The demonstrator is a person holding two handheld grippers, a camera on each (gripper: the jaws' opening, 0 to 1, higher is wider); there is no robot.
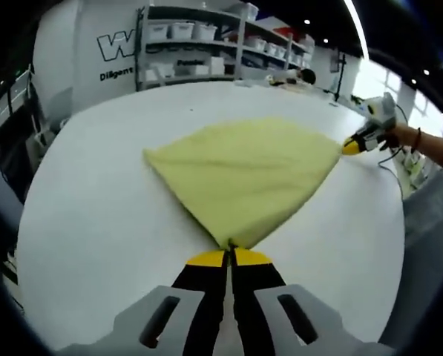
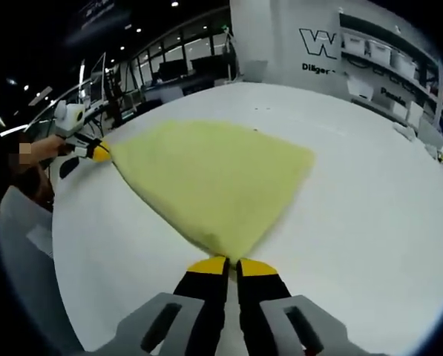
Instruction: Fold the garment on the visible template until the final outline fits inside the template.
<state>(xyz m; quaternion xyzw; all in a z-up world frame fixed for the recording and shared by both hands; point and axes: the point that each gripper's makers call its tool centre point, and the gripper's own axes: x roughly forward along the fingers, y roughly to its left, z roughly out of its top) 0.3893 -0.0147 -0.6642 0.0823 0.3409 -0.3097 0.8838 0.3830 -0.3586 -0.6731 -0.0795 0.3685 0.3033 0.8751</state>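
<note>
I have the white counter (image 1: 95, 215) spread wide under both cameras, and the yellow garment (image 1: 243, 170) lies flat on it, near the middle. No template outline stands out to me on the white surface in either view. The cloth is laid out as a rough triangle or fan, stretched between my two tools, with one free corner pointing away toward the shelving side.

In the left gripper view, my left gripper (image 1: 229, 254) has its yellow-tipped black fingers (image 1: 206, 259) pressed together on the nearest corner of the garment, which narrows to a point right at the tips. Across the cloth, at its far right corner, the right gripper (image 1: 352, 146) shows its yellow tip touching the fabric edge, with a hand (image 1: 399, 135) behind it.

In the right gripper view, the right gripper (image 2: 230, 265) likewise has its fingers (image 2: 207, 265) clenched at the near corner of the garment (image 2: 214, 174), the cloth meeting the tips. The left gripper (image 2: 99, 152) sits at the far left corner, its yellow tip against the fabric.

Beyond the counter stand shelves (image 1: 199, 44) carrying white bins (image 1: 180, 30), beside a white wall with dark lettering (image 2: 321, 44).
</note>
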